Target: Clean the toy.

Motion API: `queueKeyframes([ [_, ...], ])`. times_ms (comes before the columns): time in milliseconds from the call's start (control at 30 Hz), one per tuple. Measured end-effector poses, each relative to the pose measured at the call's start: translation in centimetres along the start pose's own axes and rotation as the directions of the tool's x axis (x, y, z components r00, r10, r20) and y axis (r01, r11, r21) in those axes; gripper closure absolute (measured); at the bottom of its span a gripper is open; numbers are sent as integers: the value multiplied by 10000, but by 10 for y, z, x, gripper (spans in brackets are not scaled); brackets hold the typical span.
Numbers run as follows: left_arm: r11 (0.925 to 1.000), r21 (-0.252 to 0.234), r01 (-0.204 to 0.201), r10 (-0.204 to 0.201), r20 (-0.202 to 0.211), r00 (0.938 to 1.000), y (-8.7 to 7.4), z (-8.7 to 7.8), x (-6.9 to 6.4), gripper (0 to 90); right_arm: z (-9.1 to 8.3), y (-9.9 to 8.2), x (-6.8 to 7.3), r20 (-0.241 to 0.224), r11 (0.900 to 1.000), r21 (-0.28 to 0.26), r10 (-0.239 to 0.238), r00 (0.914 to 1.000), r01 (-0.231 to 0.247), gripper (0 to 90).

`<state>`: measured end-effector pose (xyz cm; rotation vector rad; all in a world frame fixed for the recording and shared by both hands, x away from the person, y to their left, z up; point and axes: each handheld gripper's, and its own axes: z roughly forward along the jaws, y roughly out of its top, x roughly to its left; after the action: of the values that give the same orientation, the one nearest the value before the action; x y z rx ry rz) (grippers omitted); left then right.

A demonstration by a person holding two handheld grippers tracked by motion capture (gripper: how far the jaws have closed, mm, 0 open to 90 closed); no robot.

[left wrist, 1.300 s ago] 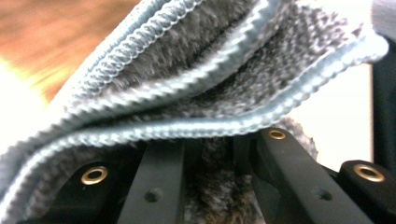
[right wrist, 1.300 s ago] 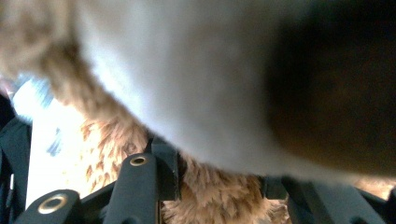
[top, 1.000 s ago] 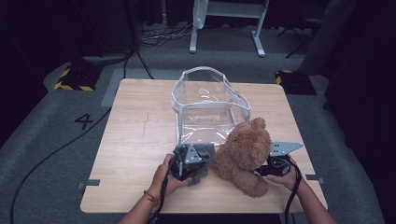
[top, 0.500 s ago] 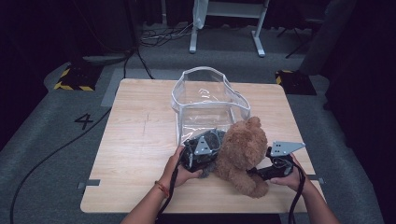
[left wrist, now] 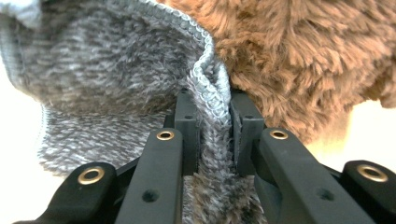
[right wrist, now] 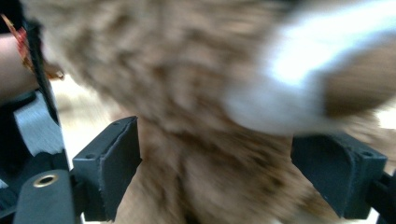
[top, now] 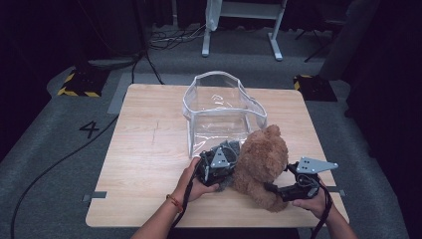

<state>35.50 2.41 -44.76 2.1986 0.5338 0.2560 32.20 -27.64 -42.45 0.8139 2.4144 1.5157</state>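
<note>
On my table (top: 149, 149) the clear bag (top: 221, 107) stands open mid-board, bare wood to its left. The brown teddy bear (top: 261, 164) sits near the front edge, touching the bag. My left gripper (left wrist: 215, 135) pinches the bear's grey knit garment (left wrist: 116, 70). My right gripper (right wrist: 215, 163), jaws just spread wide, straddles the bear's fur without pressing.

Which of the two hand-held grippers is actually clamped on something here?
The left hand-held gripper: its jaws pinch the grey knitted fabric on the teddy bear. The right hand-held gripper has just been opening, jaws wide around the fur.
</note>
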Motion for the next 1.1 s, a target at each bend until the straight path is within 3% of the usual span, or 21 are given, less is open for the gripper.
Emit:
queueKeyframes([
  [33,10000,6,-78,78,117,9999,1,1,-2,768,3,0,2,13,10000,21,-5,10000,5,149],
  [100,9997,73,-231,230,108,9997,2,2,-6,770,12,1,8,537,9993,249,-292,9981,279,87],
  [233,9990,110,-439,436,229,9988,5,5,-12,775,20,5,11,1010,9998,198,-89,9948,69,1],
  [400,9975,218,-673,672,57,9977,7,10,-23,777,29,9,16,1585,9980,615,-207,9871,111,1],
  [500,9983,150,-567,567,0,9984,5,10,-23,777,31,7,13,1909,9981,594,-242,9813,131,117],
  [633,9990,17,-441,441,22,9990,2,4,-20,777,25,5,7,1490,9979,579,-380,9881,297,304],
  [767,9994,-149,-315,315,-14,9995,-2,-6,-17,776,20,3,5,1170,9960,494,-804,9899,750,405],
  [833,9992,-234,-327,324,-138,9994,-3,-13,-17,776,17,2,6,863,9932,370,-1136,9898,1108,428],
  [1000,9959,-854,-285,244,-496,9985,-2,-40,-15,772,9,2,7,-274,9901,115,-1397,9898,1401,444],
  [1100,9900,-1355,-381,301,-607,9977,5,-54,-14,772,11,3,10,-736,9854,137,-1683,9830,1697,438],
])
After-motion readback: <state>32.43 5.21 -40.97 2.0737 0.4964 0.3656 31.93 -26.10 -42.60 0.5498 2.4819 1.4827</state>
